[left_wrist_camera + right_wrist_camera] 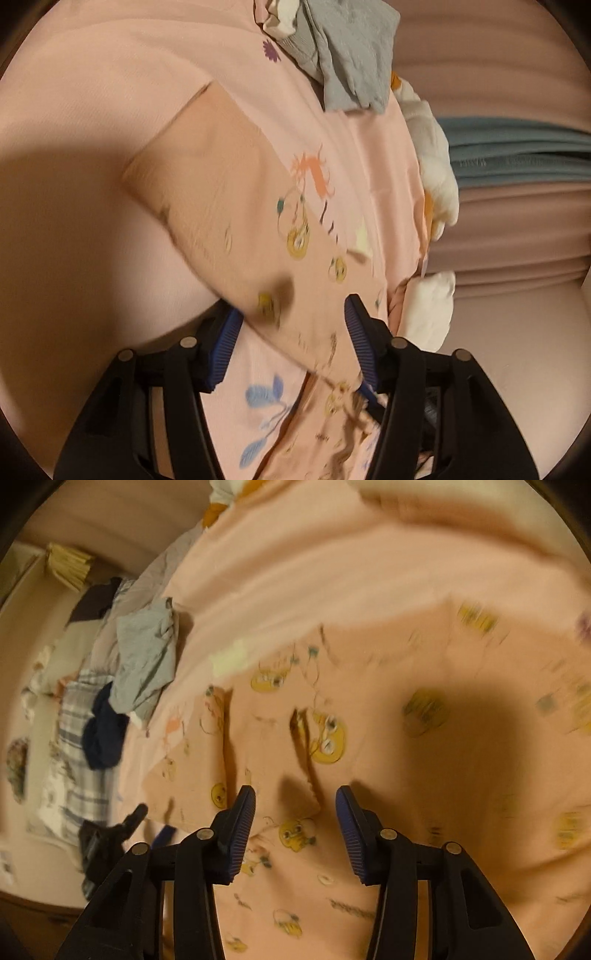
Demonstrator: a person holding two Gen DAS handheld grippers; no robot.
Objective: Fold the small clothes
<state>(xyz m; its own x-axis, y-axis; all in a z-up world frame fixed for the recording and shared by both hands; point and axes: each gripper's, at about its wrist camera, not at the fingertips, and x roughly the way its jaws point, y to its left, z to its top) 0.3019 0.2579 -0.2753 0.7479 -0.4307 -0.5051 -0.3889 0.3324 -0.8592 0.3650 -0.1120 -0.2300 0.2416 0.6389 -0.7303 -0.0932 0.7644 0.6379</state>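
Peach-pink cotton, printed with small yellow cartoon faces, made up the small garment (303,738) that lay spread on the pink bedsheet (295,572). It looked thin, light and limp, likely to sag and slide over itself when lifted, with nothing fragile about it; a hem, a corner or the folded edge running across it seemed the best place to pinch, since a grip in the middle would only bunch the cloth.

In the left wrist view the left gripper (291,314) had its blue ribbed pads standing apart, a strip of the printed cloth passing between them; neither pad seemed to press on it, though motion blur left that uncertain. In the right wrist view the right gripper (295,805) hovered over the garment with its jaws about half open and nothing held, only cloth lying beneath the gap.

A crumpled grey garment (147,661) and other unfolded laundry sat near the bedsheet's edge, well apart from both grippers.
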